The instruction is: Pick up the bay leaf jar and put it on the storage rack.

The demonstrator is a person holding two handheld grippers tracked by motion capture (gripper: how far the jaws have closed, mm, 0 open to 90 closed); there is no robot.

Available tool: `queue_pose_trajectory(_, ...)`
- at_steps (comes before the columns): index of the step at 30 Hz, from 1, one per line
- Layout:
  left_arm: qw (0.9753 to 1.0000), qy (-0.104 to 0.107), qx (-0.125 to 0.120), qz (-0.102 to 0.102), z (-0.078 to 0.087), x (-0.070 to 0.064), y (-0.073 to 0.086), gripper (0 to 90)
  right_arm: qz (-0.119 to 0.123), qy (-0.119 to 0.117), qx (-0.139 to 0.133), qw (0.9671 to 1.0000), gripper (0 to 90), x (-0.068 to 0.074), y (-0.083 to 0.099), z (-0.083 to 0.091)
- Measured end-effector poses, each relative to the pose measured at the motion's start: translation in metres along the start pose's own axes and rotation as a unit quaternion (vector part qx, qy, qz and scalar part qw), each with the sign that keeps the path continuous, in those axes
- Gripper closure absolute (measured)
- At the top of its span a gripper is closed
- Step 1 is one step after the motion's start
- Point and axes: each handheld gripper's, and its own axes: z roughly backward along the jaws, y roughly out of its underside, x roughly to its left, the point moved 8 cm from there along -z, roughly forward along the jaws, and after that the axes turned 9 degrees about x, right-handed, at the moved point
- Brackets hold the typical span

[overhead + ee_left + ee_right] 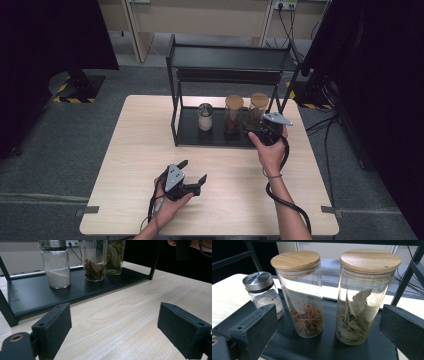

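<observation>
Three glass jars stand on the lower shelf of a black rack (220, 135). The short jar with a metal lid (205, 116) (55, 265) (263, 292) holds white powder. A tall jar with a wooden lid (233, 114) (93, 261) (302, 295) holds reddish-brown dried bits. The second tall jar (259, 107) (114, 256) (362, 297) holds dried leaves. My right gripper (256, 125) (327, 335) is open, just in front of the two tall jars. My left gripper (192, 171) (113, 332) is open low over the table, well short of the rack, with nothing between its jaws.
The light wooden table (140, 150) has free room left of and in front of the rack. The rack's upper shelf (230, 57) hangs over the jars, and its black posts (174, 110) stand at the corners. Dark screens and cables lie around the table.
</observation>
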Motion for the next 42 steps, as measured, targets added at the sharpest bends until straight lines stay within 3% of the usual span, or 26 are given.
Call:
queue_pose_trajectory(12,1.0000,0.000,-0.001,0.000,0.000,0.000,0.000,11.8,0.010,-0.009,-0.001,0.9999,2.2,0.010,0.006,0.006)
queue_pose_trajectory(42,1.0000,-0.001,0.000,-0.001,0.000,0.000,0.000,11.8,0.021,-0.018,0.000,0.9996,2.1,0.016,0.033,0.025)
